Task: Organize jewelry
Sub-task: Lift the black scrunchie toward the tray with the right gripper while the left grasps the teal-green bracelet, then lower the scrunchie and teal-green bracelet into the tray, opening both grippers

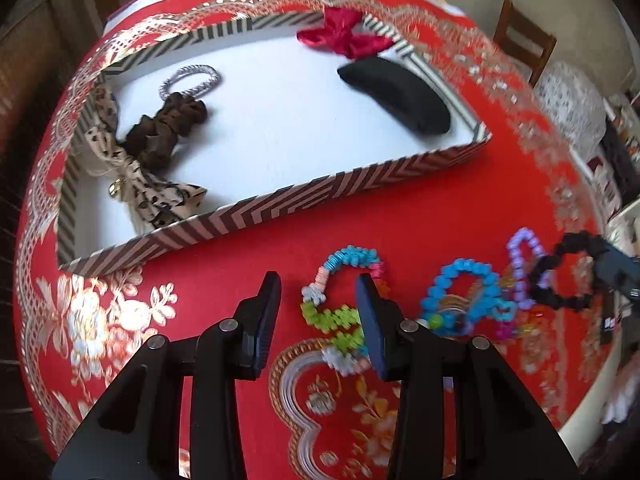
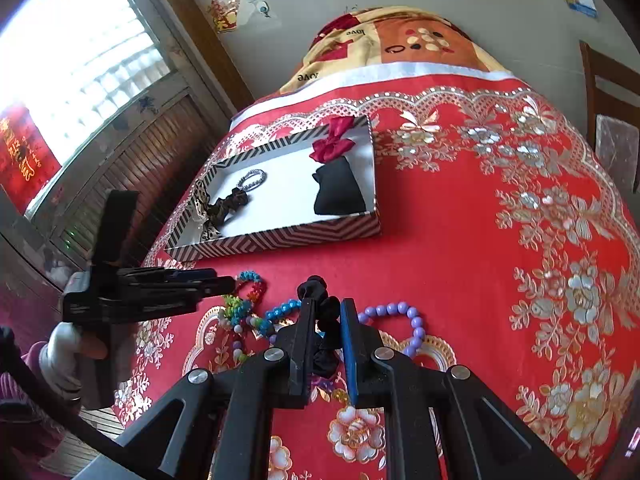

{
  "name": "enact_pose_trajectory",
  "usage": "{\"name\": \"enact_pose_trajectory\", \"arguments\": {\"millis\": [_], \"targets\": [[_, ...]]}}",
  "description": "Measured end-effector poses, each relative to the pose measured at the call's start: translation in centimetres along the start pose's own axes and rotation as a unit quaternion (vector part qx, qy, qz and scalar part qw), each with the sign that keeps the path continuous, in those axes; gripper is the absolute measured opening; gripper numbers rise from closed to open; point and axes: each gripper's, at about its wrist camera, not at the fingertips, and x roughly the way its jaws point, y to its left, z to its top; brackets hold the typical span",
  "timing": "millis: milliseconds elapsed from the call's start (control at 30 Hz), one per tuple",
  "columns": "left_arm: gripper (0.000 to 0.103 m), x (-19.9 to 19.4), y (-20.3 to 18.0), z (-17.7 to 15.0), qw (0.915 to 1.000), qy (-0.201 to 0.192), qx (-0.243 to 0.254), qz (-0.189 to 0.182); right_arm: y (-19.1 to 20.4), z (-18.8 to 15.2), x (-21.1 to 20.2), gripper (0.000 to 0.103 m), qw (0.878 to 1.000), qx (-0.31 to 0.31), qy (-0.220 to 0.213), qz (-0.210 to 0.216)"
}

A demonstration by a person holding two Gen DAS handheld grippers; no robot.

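- Red satin tablecloth [image 1: 248, 264] with gold flowers is seen under everything in the left wrist view; on it lies a striped box [image 1: 280, 208] with a white floor, holding a silver hair tie [image 1: 191, 80], a brown scrunchie [image 1: 164, 128], a spotted bow [image 1: 148, 184], a red bow [image 1: 346, 34] and a black cushion [image 1: 394, 94].
- The left gripper [image 1: 318, 316] is held with its fingers apart, astride the multicoloured bead bracelet [image 1: 340, 304], whose long axis runs roughly along the fingers; the box lies ahead and to the left.
- To the right are seen a blue bead bracelet [image 1: 460, 292], a purple bead bracelet [image 1: 520, 264] and a black scrunchie [image 1: 568, 276], the last apparently pinched at its far side, though blur makes this uncertain.
- In the right wrist view, the right gripper [image 2: 326, 320] is clamped on the black scrunchie [image 2: 324, 308], its fingers drawn nearly together on the fabric.
- The striped box [image 2: 280, 236] lies ahead and slightly left, beyond open cloth.
- The left gripper [image 2: 224, 284] reaches in from the left, between the right gripper and the near box wall; it is judged the likeliest obstruction.
- The purple bead bracelet [image 2: 408, 320] lies just right of the fingers.
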Motion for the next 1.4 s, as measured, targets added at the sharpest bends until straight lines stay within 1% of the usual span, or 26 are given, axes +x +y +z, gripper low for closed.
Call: {"name": "enact_pose_trajectory", "arguments": {"millis": [33,67,133,167,200,267,333,400,567,700,800,933,1067,1267,1400], "targets": [[0.037,0.5,-0.1,0.1,1.0000,0.007,0.005,0.000,0.0,-0.2,-0.1,0.012,1.000,0.002,0.000,0.001],[0.031,0.6,-0.2,0.3,1.0000,0.000,0.009,0.003,-0.1,-0.3,-0.1,0.012,1.000,0.003,0.000,0.001],[0.011,0.9,-0.6,0.4,0.9997,-0.001,0.022,0.007,-0.1,-0.4,-0.2,0.012,1.000,0.005,-0.001,0.001],[0.009,0.9,-0.6,0.5,0.9998,0.001,0.021,0.005,0.0,-0.4,-0.3,0.012,1.000,0.006,-0.002,0.003],[0.006,0.9,-0.4,0.4,0.9999,0.005,0.012,-0.006,0.1,-0.4,-0.3,0.012,1.000,0.007,-0.003,0.003],[0.006,0.3,-0.1,0.3,0.9999,0.004,0.000,-0.017,0.3,-0.1,-0.4,0.012,1.000,0.004,-0.006,0.004],[0.006,-1.4,0.4,0.2,0.9996,-0.011,-0.009,-0.025,0.7,0.2,-0.7,0.012,1.000,0.001,-0.010,0.005],[0.006,-3.2,0.8,0.3,0.9988,-0.027,-0.018,-0.036,1.1,0.6,-1.1,0.012,1.000,-0.003,-0.015,0.006],[0.006,-9.0,1.8,1.0,0.9953,-0.078,-0.032,-0.048,2.4,2.2,-1.3,0.012,1.000,-0.017,-0.023,0.012],[0.006,-12.4,2.5,2.2,0.9920,-0.111,-0.037,-0.047,3.7,3.5,-0.9,0.012,0.999,-0.031,-0.023,0.016],[0.006,-13.9,3.3,3.9,0.9895,-0.132,-0.047,-0.033,4.5,4.8,-0.5,0.012,0.999,-0.040,-0.026,0.021],[0.006,-14.1,4.5,6.4,0.9874,-0.143,-0.064,-0.023,5.5,7.1,0.6,0.012,0.998,-0.051,-0.025,0.024],[0.005,-13.0,5.0,8.5,0.9872,-0.144,-0.069,-0.006,6.3,9.2,2.3,0.012,0.997,-0.063,-0.020,0.029],[0.006,-9.6,5.7,11.6,0.9882,-0.127,-0.084,0.015,6.8,11.6,6.1,0.012,0.996,-0.078,0.002,0.042],[0.005,-7.2,5.8,13.5,0.9898,-0.111,-0.086,0.024,6.3,12.3,9.1,0.012,0.996,-0.067,0.029,0.056]]}}
